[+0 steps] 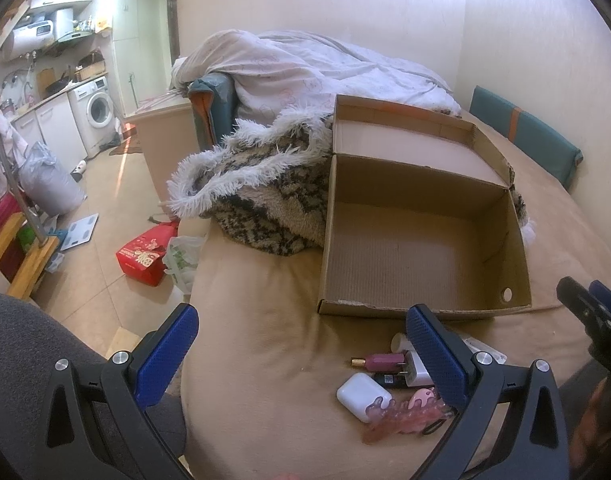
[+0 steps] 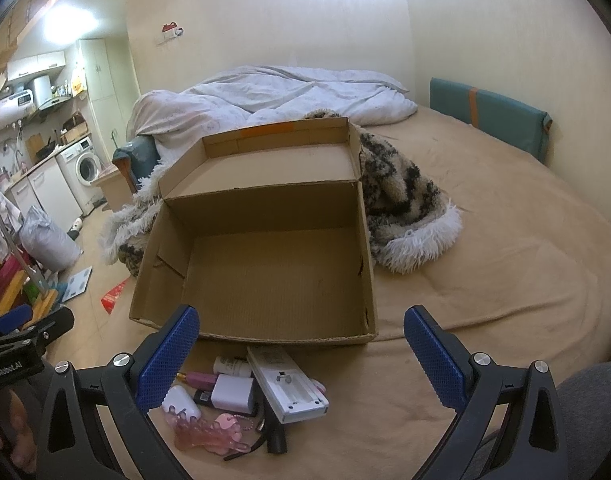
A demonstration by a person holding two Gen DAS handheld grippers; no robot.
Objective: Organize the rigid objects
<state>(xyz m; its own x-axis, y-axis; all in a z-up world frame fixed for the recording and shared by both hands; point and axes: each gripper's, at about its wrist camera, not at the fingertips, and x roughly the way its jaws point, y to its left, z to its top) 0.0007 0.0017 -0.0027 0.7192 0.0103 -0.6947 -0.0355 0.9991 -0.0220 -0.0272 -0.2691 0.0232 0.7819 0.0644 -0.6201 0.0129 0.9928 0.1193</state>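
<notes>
Here, a cluster of small rigid items is seen lying on the tan bedspread (image 2: 485, 280), just short of the near wall of an empty cardboard box (image 2: 265, 264) whose lid is folded back. Both grippers are held wide apart with nothing between the blue pads.

In the right wrist view the cluster sits between and slightly left of the right gripper (image 2: 301, 356), below the fingertips. The white remote control (image 2: 287, 384) is placed face down, its long axis running away from the fingers toward the box, tilted a little leftward at the far end. Touching its left side are a white charger plug (image 2: 233, 392), a white earbud case (image 2: 179, 400), a magenta tube (image 2: 201, 379), a small white bottle (image 2: 231, 366) and a pink translucent clip with a keychain (image 2: 209, 434).

In the left wrist view the same pile is found beside and partly behind the right-hand finger of the left gripper (image 1: 301, 356), with the earbud case (image 1: 363, 396) nearest the gap.

The right gripper is judged the better placed, since the pile falls within its span; the remote control's narrow width could be crossed by the fingers with little turning. The box opening lies straight ahead of both.
</notes>
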